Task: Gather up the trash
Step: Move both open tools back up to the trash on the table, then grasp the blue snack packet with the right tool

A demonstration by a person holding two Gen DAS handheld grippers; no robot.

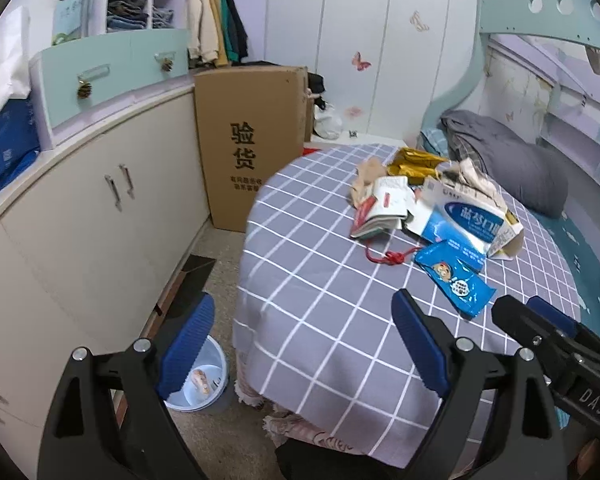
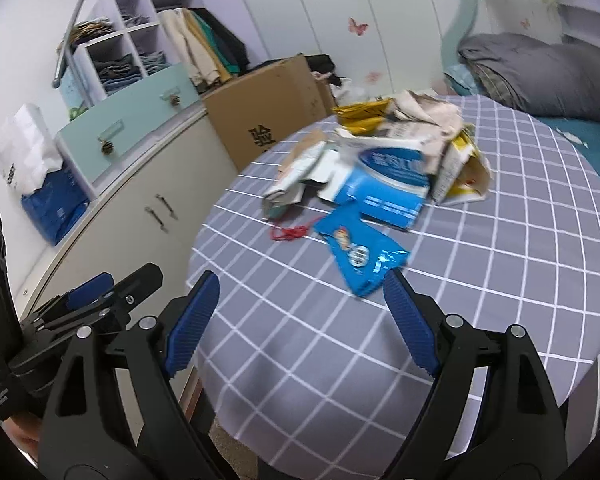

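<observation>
Both our grippers, left and right, have jaws wide open and empty, hovering over the checkered surface. The trash pile sits mid-surface, the blue wrapper nearest. The bin is down on the floor, so we'd guess flimsy packets could slip out mid-carry.

Glossy foil wrapper, matt cloth tablecloth, cardboard box.

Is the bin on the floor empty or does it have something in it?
Not empty: the bin beside the table stands upright with one pale piece of trash inside.
</observation>
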